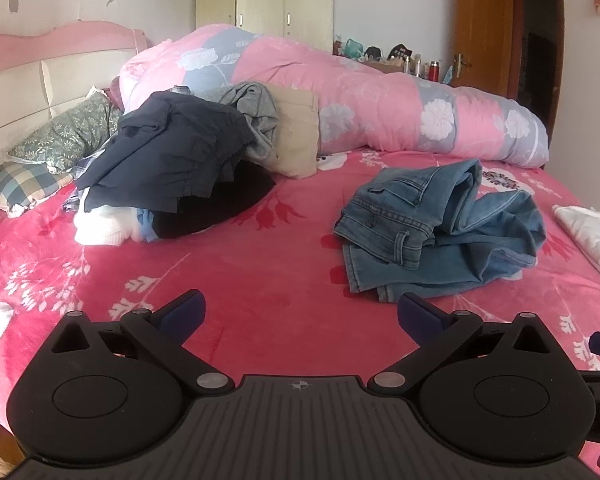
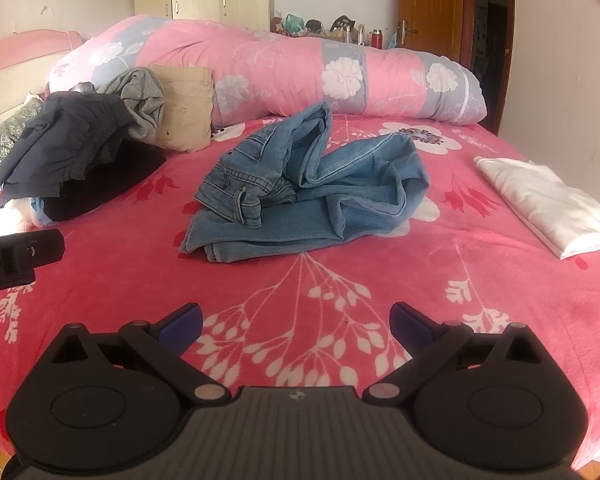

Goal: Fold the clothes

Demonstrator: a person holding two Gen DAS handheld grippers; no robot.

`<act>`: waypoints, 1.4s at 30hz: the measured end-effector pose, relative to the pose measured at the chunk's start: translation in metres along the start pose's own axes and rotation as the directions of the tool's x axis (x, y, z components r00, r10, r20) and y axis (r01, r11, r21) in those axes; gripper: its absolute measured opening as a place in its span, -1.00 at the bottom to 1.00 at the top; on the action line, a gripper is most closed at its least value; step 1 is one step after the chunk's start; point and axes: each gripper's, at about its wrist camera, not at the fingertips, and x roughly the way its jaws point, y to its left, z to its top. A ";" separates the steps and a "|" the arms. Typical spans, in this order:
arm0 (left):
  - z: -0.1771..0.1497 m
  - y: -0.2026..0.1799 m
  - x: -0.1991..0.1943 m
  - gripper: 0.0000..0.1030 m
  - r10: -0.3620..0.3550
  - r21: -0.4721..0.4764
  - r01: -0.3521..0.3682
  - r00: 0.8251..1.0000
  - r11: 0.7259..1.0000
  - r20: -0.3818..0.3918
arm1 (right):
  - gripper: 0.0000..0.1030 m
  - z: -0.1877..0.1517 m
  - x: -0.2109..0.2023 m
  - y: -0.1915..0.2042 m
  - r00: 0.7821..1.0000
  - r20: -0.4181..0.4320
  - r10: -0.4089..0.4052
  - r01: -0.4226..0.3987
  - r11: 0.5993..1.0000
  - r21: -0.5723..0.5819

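Two grippers are ours here, both over the bed (image 2: 140,280) with its pink flowered blanket. At the far side, from 10 to 2 o'clock, lies a rolled pink and grey quilt (image 2: 284,68). At 10 o'clock in the right wrist view we see a heap of unfolded clothes (image 2: 80,148), a dark garment on top, grey and beige pieces behind. The crumpled blue jeans (image 2: 312,192) lie at 12 o'clock in that view and at 1 o'clock in the left wrist view, well apart from both grippers. A folded white garment (image 2: 548,208) rests at 2 o'clock near the bed's edge. Our left gripper (image 1: 301,312) has its jaws spread wide, holding nothing. Our right gripper (image 2: 296,322) is likewise spread and empty.
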 end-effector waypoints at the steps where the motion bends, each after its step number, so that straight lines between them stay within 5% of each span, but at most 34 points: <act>1: 0.000 0.000 0.000 1.00 0.001 0.000 -0.001 1.000 1.000 0.001 | 0.97 0.000 0.000 0.000 1.000 -0.001 0.000 0.000 1.000 -0.001; 31: -0.001 0.002 -0.010 1.00 0.037 0.003 -0.037 0.999 0.999 0.008 | 0.97 0.001 -0.006 0.001 1.000 0.013 0.002 -0.002 1.000 -0.011; 42: -0.007 0.000 0.005 1.00 -0.010 0.011 0.010 1.000 1.000 0.024 | 0.97 -0.003 -0.008 -0.002 1.000 0.022 0.008 -0.008 1.000 0.003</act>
